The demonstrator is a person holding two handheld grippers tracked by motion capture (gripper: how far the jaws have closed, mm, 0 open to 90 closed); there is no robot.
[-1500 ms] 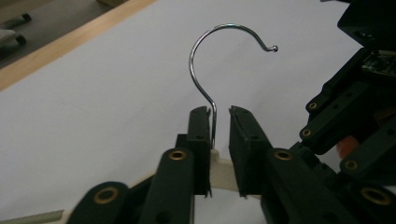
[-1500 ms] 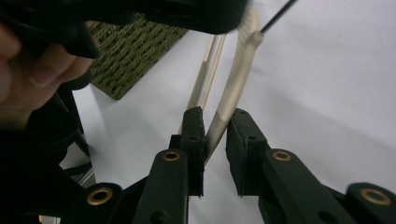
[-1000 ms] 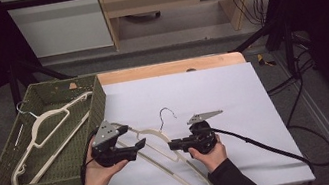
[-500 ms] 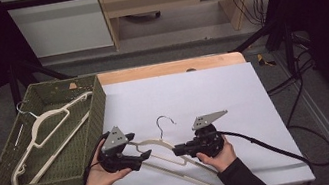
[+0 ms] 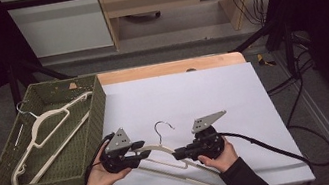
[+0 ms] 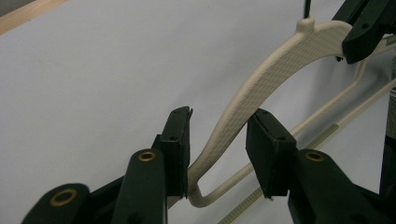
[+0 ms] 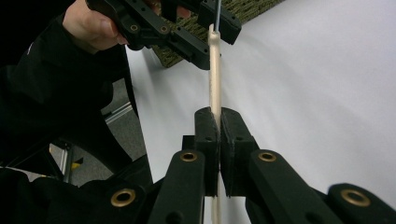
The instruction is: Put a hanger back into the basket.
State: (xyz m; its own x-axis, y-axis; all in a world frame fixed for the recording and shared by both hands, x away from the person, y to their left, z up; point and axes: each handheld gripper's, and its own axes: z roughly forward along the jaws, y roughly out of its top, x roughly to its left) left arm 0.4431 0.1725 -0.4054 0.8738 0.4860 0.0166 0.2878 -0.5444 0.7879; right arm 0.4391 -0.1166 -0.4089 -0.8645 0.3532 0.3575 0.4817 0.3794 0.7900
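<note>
1. Basket (image 5: 98, 101), woven green, at far left of table (image 5: 213, 94); holds one cream hanger (image 5: 42, 133) lying flat inside, likely the store or the goal for hangers.
2. Left gripper (image 5: 134, 151), held in left hand (image 5: 98, 177) just right of basket; jaws spread, straddling shoulder of second hanger (image 5: 162, 149) without pinching it. Seen in left gripper view: pads (image 6: 177, 149) apart, cream arm (image 6: 261, 84) passing between them, touching or nearly touching the left pad, clear of the right one. Probably poised either to close or just let go; cannot tell which.
3. Second hanger near front edge of table, between the two grippers, metal hook (image 5: 160, 126) pointing away from person, lower bar running down toward front right. Appears raised off the white surface on its gripped side, tilted.
4. Right gripper (image 5: 179, 154), held in right hand (image 5: 219, 157), pressed together on hanger beside its neck. Right gripper view confirms: pads (image 7: 205, 135) shut tight on thin cream edge (image 7: 215, 70), hanger seen edge-on, left gripper (image 7: 182, 25) farther up it. Bears the hanger alone, judging by the slack left jaws.
5. Compared with half a second ago: both grippers and hanger shifted slightly left, toward basket; hook likewise farther left. Compared with a second ago: whole group clearly nearer basket and nearer front edge. Basket and its hanger unchanged.
</note>
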